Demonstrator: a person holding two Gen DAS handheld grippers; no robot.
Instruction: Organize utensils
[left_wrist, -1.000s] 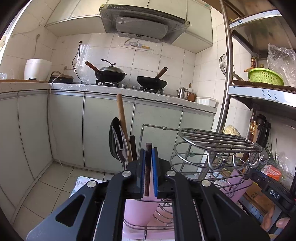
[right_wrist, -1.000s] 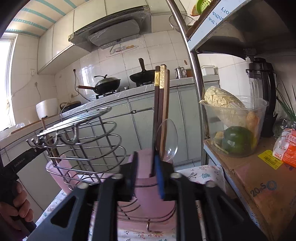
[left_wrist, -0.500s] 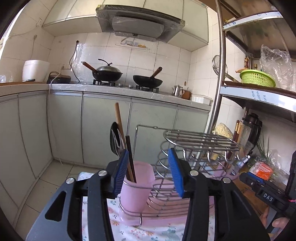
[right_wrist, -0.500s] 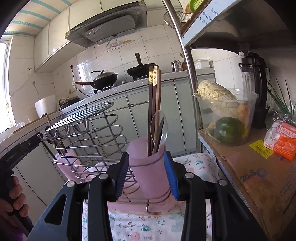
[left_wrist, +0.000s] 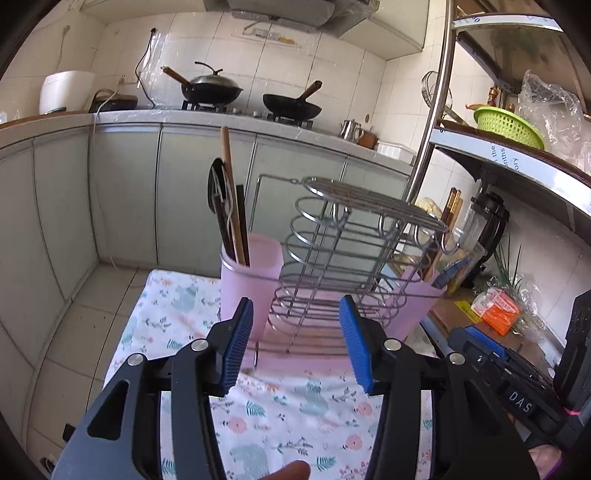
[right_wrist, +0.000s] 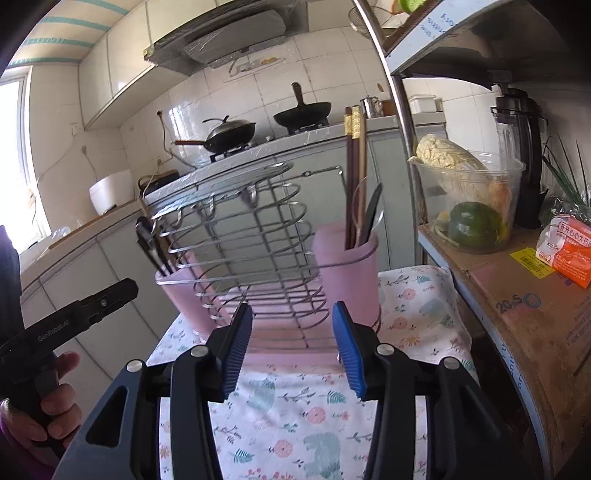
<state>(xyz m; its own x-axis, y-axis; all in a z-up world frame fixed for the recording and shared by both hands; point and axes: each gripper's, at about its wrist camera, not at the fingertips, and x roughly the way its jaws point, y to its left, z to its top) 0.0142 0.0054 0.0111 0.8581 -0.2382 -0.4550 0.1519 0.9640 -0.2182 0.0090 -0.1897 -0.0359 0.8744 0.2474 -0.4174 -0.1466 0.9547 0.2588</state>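
A wire rack (left_wrist: 343, 258) stands on a pink tray (right_wrist: 291, 360) at the far end of the desk (left_wrist: 295, 413), which is covered with a floral cloth. A pink cup sits at each end of the rack. The left cup (left_wrist: 251, 284) holds a wooden-handled utensil (left_wrist: 231, 192), a dark spoon and other dark utensils. The right cup (right_wrist: 349, 280) holds chopsticks (right_wrist: 354, 162) and a clear spoon (right_wrist: 364, 212).

To the right, just beside the desk, a metal shelf unit (right_wrist: 402, 122) carries a clear bowl of vegetables (right_wrist: 469, 199), a blender (right_wrist: 521, 155) and an orange packet (right_wrist: 570, 251) on cardboard. Across the tiled floor, a kitchen counter (left_wrist: 184, 118) runs along the far wall with two woks (left_wrist: 210, 88) on the stove, a white rice cooker (left_wrist: 64, 90) and a range hood above.

The left gripper (left_wrist: 297, 343) and the right gripper (right_wrist: 291, 345) both point slightly downward at the rack from the near side. Their blue-padded jaws are opening, with nothing held between them; both stand short of the rack and cups. In the right wrist view, a hand (right_wrist: 40, 406) grips the left gripper's handle.
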